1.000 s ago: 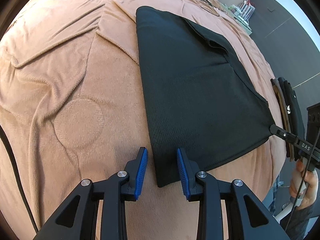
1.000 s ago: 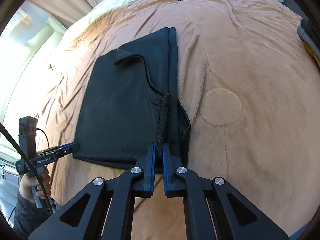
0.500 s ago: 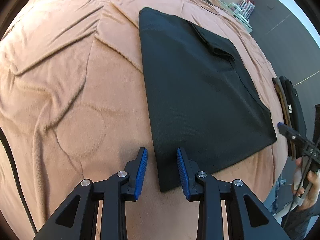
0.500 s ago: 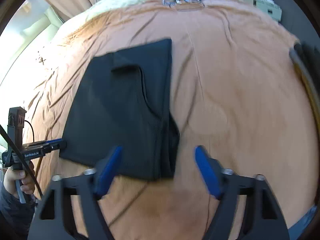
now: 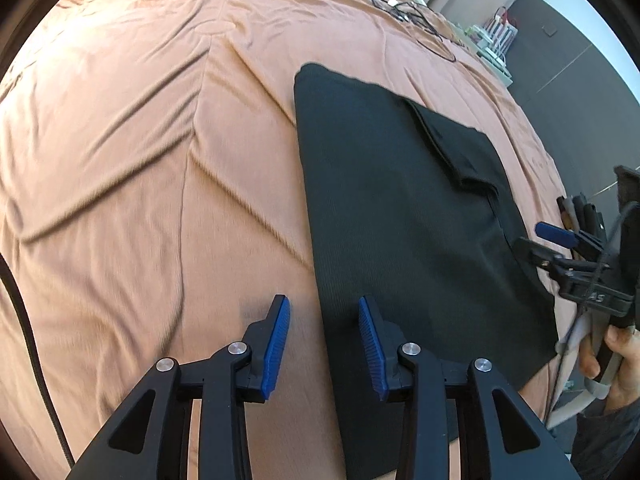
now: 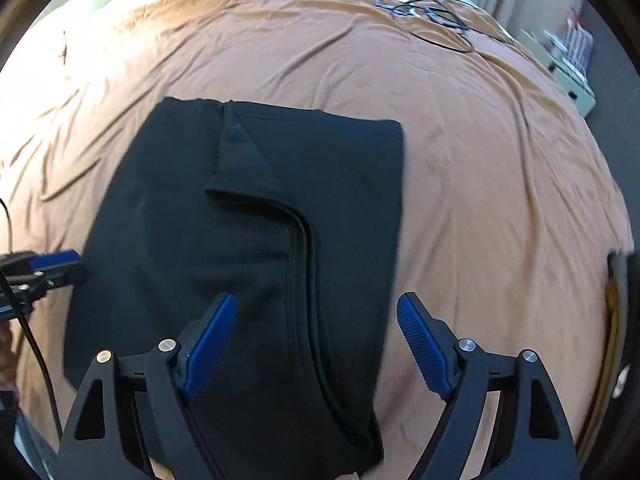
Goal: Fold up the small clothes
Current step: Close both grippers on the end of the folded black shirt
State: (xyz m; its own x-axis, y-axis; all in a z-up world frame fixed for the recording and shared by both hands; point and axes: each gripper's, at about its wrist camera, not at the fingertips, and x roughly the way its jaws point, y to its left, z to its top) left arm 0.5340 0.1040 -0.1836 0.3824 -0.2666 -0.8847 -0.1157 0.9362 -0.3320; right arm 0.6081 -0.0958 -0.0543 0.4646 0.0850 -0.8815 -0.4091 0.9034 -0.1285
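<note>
Bedroom; work surface is a wrinkled rust-brown plush bedspread (image 6: 480, 168), tangle of thin black cable (image 6: 432, 16) near the far end.

Black knit garment (image 6: 248, 220), small and sleeveless by the look of it, lies flat mid-bed, folded lengthwise into a tall rectangle; top layer ends in a curved hemmed edge running down the middle.

Right gripper (image 6: 316, 336), blue-padded: jaws have just been opening, now spread wide over the garment's near right portion, pads clear of the cloth, nothing held. Left gripper (image 5: 324, 344): jaws have just been opening a little, part open, straddling the garment's near left edge, not pinching.

Risks, as judged:
- Plush nap grips knit cloth; dragging a corner could stretch or skew the rectangle.
- Pinching only the top layer would peel the existing fold open.
- Uneven lift between the two grippers would misalign the next fold.
- Bedspread pile could get caught with the cloth.
</note>
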